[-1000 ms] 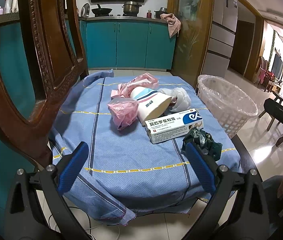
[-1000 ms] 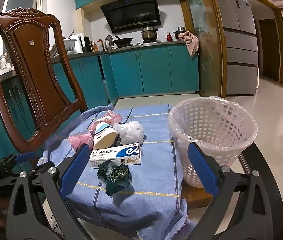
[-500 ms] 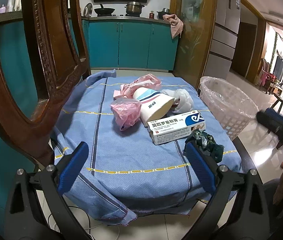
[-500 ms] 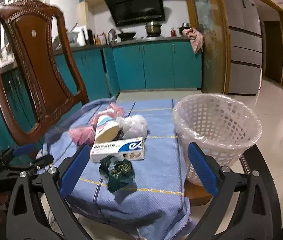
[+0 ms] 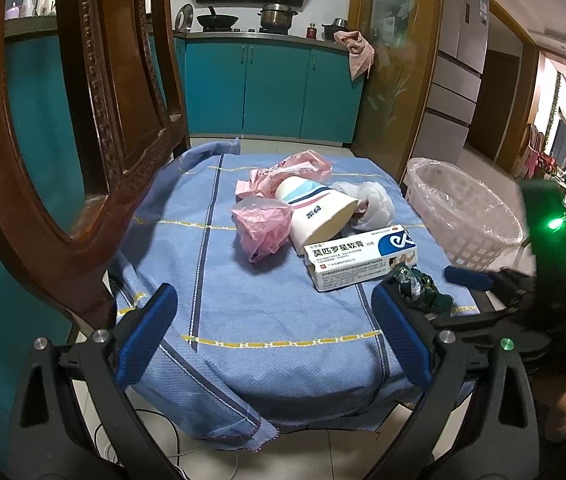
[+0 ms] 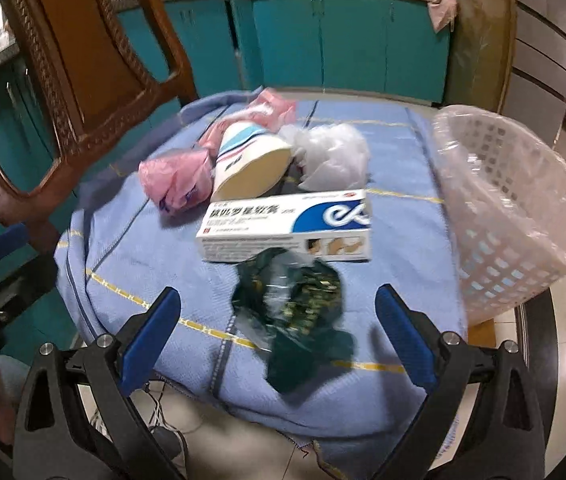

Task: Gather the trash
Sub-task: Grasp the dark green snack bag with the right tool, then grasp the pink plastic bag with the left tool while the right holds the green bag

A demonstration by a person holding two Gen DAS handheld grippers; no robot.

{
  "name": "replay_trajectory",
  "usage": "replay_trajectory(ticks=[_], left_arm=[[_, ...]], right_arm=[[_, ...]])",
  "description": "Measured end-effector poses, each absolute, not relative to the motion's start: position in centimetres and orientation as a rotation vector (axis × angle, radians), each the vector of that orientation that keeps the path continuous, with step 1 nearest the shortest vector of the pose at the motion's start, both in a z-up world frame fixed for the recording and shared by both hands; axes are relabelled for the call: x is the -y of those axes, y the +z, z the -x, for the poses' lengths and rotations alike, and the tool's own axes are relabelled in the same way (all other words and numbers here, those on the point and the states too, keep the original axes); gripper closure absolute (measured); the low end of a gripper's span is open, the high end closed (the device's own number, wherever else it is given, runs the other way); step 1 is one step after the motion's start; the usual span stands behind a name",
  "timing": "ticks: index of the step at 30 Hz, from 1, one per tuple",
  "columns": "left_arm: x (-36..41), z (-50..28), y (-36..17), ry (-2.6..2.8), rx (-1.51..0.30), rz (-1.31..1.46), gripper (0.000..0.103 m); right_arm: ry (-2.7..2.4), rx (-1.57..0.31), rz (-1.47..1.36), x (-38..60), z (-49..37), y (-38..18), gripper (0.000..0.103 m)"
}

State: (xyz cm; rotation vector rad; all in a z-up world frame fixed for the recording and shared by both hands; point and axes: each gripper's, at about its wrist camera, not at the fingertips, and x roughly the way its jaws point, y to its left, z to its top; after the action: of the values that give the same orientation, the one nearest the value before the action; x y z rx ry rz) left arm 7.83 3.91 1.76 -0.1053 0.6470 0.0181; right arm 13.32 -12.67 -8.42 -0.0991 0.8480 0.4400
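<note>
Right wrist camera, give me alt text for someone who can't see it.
The open right gripper hovers over a crumpled dark green wrapper on a blue cloth. Behind the wrapper lie a white and blue medicine box, a tipped paper cup and pink and white plastic bags; a lined white basket stands at right.

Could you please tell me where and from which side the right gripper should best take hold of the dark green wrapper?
Probably grip the dark green wrapper across its raised, crumpled upper bunch, coming from the near table edge, where the right gripper already faces it with open jaws. The medicine box blocks the far side, and the thin lower tail lies flat on the blue cloth.
</note>
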Motion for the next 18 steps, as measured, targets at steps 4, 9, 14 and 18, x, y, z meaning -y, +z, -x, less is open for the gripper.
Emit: replay_trajectory(ticks=[4, 9, 14, 18], left_arm=[[-4.1, -7.8, 1.6, 0.024, -0.653, 0.105, 0.006], [-4.4, -8.0, 1.5, 0.035, -0.661, 0.111, 0.006], [-4.1, -8.7, 1.2, 0.042, -0.677, 0.088, 0.006], [-4.1, -10.4, 1.2, 0.049, -0.695, 0.071, 0.006]], right_arm=[[0.447, -0.893, 0.14, 11.8, -14.0, -9.5, 0.036], [0.463, -0.881, 0.135, 12.1, -13.7, -9.0, 0.045], [0.472, -0.824, 0.104, 13.4, -12.3, -7.4, 0.049], [0.45, -0.72, 0.075, 15.0, -11.2, -5.2, 0.051]])
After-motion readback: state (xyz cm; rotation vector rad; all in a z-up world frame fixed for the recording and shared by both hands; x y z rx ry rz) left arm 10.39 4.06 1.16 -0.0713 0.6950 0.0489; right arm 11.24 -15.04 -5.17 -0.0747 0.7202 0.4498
